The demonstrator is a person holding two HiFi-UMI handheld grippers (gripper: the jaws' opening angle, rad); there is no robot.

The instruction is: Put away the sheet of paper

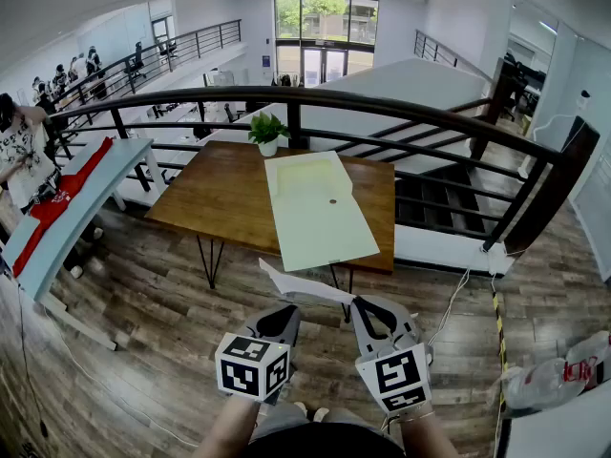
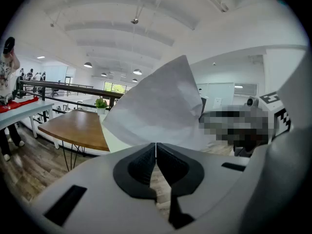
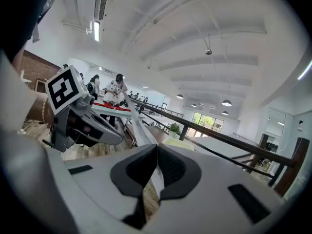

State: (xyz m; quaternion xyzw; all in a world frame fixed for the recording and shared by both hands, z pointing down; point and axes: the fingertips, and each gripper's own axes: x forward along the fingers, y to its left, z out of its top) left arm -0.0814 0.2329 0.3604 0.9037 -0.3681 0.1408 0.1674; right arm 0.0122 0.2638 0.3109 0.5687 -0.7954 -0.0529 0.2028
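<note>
A white sheet of paper (image 1: 305,287) hangs in the air between my two grippers, well in front of the wooden table (image 1: 215,198). My left gripper (image 1: 289,310) is shut on the sheet's near left part; in the left gripper view the paper (image 2: 161,108) rises from the closed jaws of that gripper (image 2: 156,146). My right gripper (image 1: 360,305) is shut on the sheet's right edge; in the right gripper view the paper (image 3: 138,126) runs edge-on out of the closed jaws (image 3: 157,149). The left gripper (image 3: 83,123) also shows there.
A large pale green folder (image 1: 315,208) with a small dark dot lies on the table, and a potted plant (image 1: 267,132) stands at its back edge. A black railing (image 1: 430,114) runs behind it. A white bench with red cloth (image 1: 67,198) and people are at the left, a plastic bag (image 1: 554,380) at the right.
</note>
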